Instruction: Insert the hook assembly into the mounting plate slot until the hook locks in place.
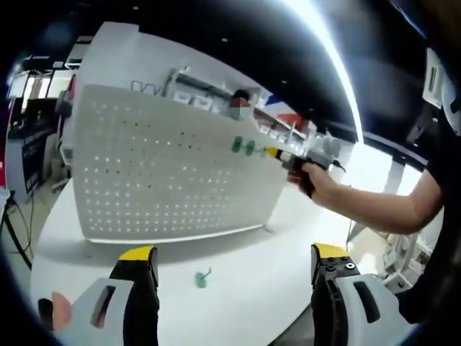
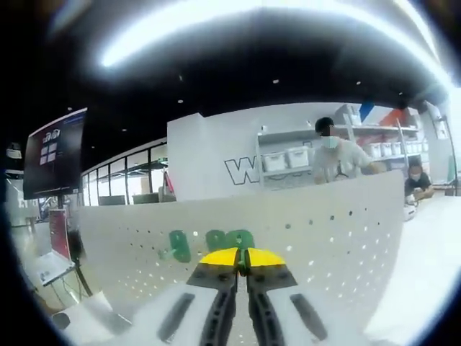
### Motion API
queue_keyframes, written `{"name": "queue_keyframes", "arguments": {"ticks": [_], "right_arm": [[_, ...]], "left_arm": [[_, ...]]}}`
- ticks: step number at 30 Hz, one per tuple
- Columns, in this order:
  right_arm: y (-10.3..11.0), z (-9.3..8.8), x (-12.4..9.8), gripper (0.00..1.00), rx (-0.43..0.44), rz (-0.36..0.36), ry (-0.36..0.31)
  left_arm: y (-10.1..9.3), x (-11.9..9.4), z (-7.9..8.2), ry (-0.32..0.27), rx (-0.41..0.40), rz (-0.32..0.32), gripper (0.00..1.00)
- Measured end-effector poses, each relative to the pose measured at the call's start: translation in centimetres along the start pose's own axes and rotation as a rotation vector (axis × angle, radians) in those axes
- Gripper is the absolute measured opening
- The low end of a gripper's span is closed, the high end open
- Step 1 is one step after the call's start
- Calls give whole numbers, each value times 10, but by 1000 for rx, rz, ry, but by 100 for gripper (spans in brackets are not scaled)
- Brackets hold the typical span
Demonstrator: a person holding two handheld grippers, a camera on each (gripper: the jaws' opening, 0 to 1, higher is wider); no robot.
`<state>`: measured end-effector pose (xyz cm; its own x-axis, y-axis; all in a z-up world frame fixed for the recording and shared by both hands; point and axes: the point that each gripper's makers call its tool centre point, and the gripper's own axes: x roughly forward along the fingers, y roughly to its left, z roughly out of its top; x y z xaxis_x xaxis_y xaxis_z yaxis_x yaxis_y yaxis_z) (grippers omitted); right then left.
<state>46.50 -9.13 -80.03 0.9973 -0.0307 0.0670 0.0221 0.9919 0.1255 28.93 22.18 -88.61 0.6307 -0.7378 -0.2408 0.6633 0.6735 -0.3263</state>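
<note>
Right gripper view: right tool point(image 2: 243, 257) closed at pegboard point(image 2: 324, 238) beside green hooks point(image 2: 216, 241); left tool point(image 1: 234, 261) wide open, empty.

Large dark letters stand on the white wall point(image 2: 216, 155) behind the pegboard point(image 2: 324, 231); in the right gripper view a "W" reads clearly, and what follows is cut off by the shelving; in the left gripper view the same lettering point(image 1: 148, 88) peeks above the pegboard's top edge, a "W" just legible; the dark hanging screen point(image 2: 54, 151) carries a small white mark, too blurred to read.
</note>
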Motion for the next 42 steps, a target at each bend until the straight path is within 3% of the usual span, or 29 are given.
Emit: {"name": "queue_keyframes", "arguments": {"ticks": [15, 32, 42], "right_arm": [[-14, 5, 16, 1, -9, -22, -31], [-18, -3, 19, 1, -2, -44, -29], [-18, -6, 19, 2, -21, -45, 17]], "left_arm": [[7, 4, -1, 5, -13, 13, 88], [10, 2, 0, 3, -20, 20, 88], [11, -2, 0, 0, -22, 25, 87]]}}
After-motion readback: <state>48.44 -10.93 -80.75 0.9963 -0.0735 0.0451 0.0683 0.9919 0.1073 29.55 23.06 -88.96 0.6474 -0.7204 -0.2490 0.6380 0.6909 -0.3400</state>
